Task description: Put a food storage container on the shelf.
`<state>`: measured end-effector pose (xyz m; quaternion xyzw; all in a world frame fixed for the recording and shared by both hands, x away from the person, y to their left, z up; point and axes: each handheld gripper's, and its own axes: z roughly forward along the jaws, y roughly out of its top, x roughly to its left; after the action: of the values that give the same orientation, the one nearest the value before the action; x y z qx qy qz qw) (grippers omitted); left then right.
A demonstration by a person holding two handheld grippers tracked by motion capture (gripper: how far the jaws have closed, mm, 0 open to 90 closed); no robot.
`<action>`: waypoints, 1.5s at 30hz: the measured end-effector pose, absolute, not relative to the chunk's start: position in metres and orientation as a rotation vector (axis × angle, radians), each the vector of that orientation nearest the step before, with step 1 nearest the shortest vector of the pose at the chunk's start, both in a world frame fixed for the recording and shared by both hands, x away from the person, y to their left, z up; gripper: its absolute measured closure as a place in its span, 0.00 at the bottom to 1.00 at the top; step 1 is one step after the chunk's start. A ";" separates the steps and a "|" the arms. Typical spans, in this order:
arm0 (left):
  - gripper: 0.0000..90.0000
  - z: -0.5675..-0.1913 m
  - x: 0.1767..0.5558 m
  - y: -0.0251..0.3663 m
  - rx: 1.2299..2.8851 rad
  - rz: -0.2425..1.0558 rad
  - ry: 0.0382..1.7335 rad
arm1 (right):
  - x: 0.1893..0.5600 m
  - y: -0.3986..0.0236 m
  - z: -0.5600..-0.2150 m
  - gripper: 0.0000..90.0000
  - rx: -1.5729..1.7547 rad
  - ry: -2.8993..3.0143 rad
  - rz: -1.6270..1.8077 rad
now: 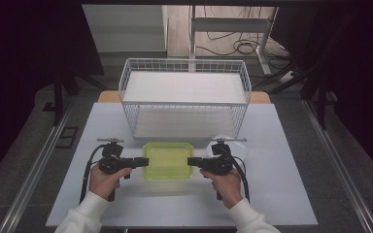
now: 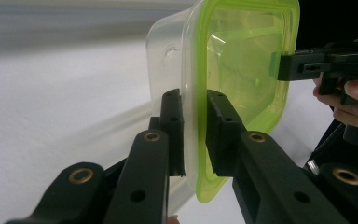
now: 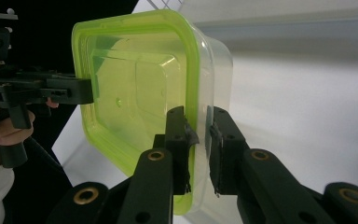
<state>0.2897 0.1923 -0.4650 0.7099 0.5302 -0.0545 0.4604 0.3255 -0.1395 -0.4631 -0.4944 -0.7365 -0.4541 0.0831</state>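
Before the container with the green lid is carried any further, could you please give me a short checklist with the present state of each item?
1. Left gripper clamped on the rim of the container: ok.
2. Right gripper clamped on the opposite rim: ok.
3. Green lid seated all round: cannot tell; the far edge is hidden.
4. Container held level between the hands: ok in the high view.
5. Wire basket free of the container: ok, it stands behind, apart.
6. White round thing beside the right gripper untouched: cannot tell.
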 end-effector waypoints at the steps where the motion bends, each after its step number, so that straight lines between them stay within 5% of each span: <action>1: 0.88 -0.464 0.289 0.192 1.745 -0.130 1.301 | 0.325 -0.140 -0.462 0.88 -1.472 -2.205 -1.362; 45: 0.88 -0.404 0.292 0.175 1.732 0.045 1.166 | 0.324 -0.157 -0.402 0.87 -1.314 -2.381 -1.588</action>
<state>0.2919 0.1750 -0.4042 0.7169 0.4828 0.0185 0.5026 0.3237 -0.1575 -0.4024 -0.4173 -0.7560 -0.5043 -0.0036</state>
